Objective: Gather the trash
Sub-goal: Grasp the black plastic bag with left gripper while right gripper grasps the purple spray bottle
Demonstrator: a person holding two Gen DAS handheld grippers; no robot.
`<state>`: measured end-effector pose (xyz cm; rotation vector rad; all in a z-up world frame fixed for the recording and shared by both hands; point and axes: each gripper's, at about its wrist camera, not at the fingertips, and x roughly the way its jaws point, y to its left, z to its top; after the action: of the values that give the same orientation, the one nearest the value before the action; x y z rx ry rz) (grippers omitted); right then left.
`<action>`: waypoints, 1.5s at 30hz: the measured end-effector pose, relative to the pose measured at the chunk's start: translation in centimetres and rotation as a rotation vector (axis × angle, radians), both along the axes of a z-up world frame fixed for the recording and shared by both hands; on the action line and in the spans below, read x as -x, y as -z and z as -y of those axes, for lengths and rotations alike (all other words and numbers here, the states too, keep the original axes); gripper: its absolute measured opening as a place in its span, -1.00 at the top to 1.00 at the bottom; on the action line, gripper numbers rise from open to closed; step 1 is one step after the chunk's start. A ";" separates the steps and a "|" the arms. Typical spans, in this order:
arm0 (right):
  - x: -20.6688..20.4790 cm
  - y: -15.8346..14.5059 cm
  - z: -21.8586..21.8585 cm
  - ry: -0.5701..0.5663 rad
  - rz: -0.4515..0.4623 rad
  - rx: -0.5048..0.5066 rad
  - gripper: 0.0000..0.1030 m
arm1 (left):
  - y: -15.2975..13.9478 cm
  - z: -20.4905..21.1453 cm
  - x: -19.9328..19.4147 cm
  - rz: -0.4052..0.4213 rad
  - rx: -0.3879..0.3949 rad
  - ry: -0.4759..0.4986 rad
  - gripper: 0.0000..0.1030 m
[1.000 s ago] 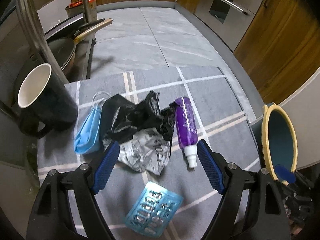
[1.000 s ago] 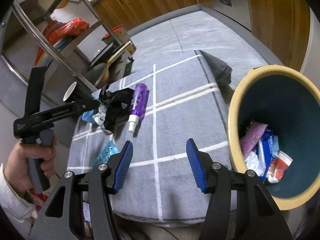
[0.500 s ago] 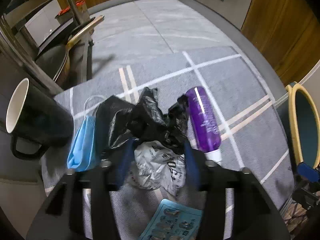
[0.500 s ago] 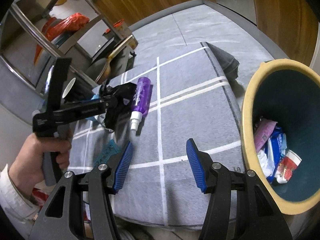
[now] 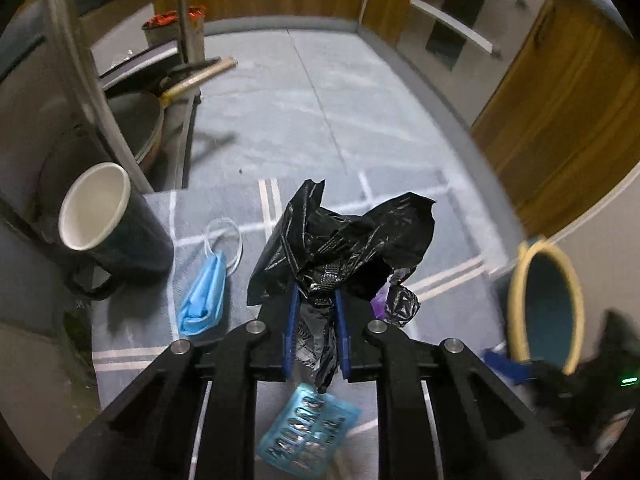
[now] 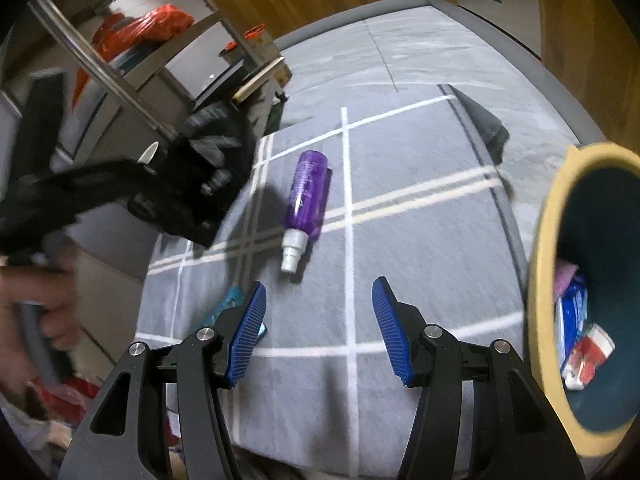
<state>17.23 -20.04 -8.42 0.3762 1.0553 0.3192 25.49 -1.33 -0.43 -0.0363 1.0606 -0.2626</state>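
And the black plastic bag [image 5: 344, 240] is up off the grey checked cloth [image 6: 420, 248], where a second ago it lay crumpled beside the purple spray bottle [image 6: 306, 196]! The left claw [image 5: 316, 320] has come in from wide open and its jaws are closing on the wad, with black film and a strip of silvery printed wrapper pinched between the blue pads [image 5: 291, 328]. A tail of the bag dangles below the pads, over the blue blister pack [image 5: 308, 428] that lies flat on the cloth.

The bag blocks most of the bottle in the left wrist view; from the right wrist it shows whole, on its side with the white nozzle toward the camera. The blue face mask [image 5: 204, 292] sits on the cloth left of the lifted bag, near the dark mug [image 5: 108, 224] with its white inside, which leans toward the camera at the cloth's edge.

Over on the right, the right claw [image 6: 320, 332] hangs above the cloth with its jaws apart and nothing between them. Just beside it stands the yellow-rimmed bin [image 6: 544, 280], teal inside, already carrying wrappers at the bottom. The person's hand [image 6: 36, 308] on the left tool's grip shows as a blur at the left edge.
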 end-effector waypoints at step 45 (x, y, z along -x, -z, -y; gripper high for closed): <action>2.0 0.7 -2.7 -0.044 0.003 0.082 0.32 | -8.4 0.1 3.5 0.130 0.262 0.012 0.84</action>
<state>15.27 -17.36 -9.13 0.2793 1.0719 0.3151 22.01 -1.47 7.97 -0.2459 0.8926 -0.4083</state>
